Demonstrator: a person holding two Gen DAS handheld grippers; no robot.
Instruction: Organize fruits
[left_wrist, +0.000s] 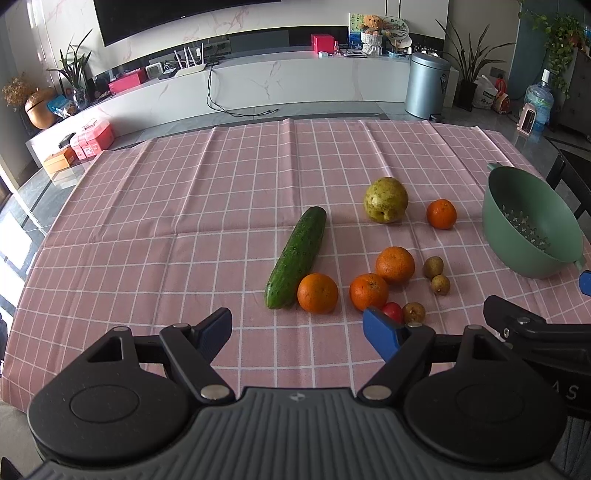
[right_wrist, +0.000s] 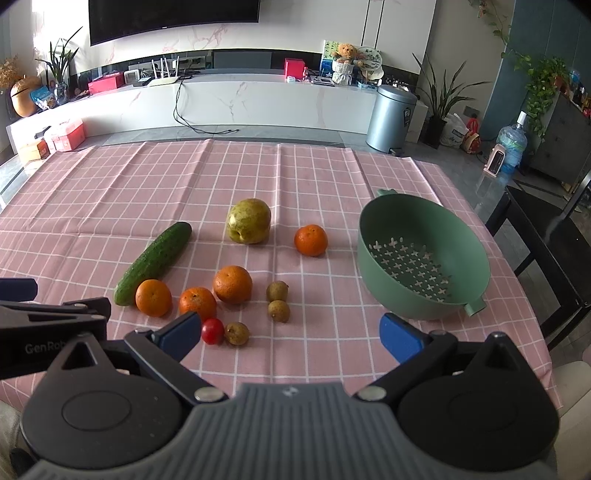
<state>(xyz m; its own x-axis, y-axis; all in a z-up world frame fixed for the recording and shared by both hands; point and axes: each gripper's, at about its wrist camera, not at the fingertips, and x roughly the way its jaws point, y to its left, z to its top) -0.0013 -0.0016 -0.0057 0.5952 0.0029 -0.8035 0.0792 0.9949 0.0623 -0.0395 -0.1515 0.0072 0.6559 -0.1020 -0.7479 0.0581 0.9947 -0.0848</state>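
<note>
Left gripper (left_wrist: 297, 325), low centre of the left wrist view: fingers spread wide, nothing between them, hovering over the pink checked tablecloth (left_wrist: 166, 206). Right gripper (right_wrist: 290, 334), low centre of the right wrist view: likewise wide open and holding nothing.

Just past the left gripper's right fingertip (left_wrist: 380, 328): one small red tomato (left_wrist: 393, 311), partly hidden there, fully in sight in the right wrist view (right_wrist: 212, 331) beside that gripper's left fingertip (right_wrist: 181, 334).

Counted outward on the cloth:
- Four oranges: one touching the near end of the cucumber (left_wrist: 317, 293), two close together in the middle (left_wrist: 368, 291) (left_wrist: 395, 264), one apart, farther back (left_wrist: 441, 213).
- Three small brown round fruits: one beside the tomato (left_wrist: 413, 312), two touching as a pair (left_wrist: 433, 267) (left_wrist: 440, 284).
- One cucumber (left_wrist: 297, 257), lying diagonally, left of the oranges.
- One yellow-green pear (left_wrist: 385, 199), behind the group, centre of frame.
- One green colander (right_wrist: 423, 254), right of the fruit, nothing in it.

Only in the right wrist view: full colander rim, both handles, cross-shaped holes; part of the left gripper's body at lower left. Only in the left wrist view: colander cut by the right edge, part of the right gripper's body at lower right.
</note>
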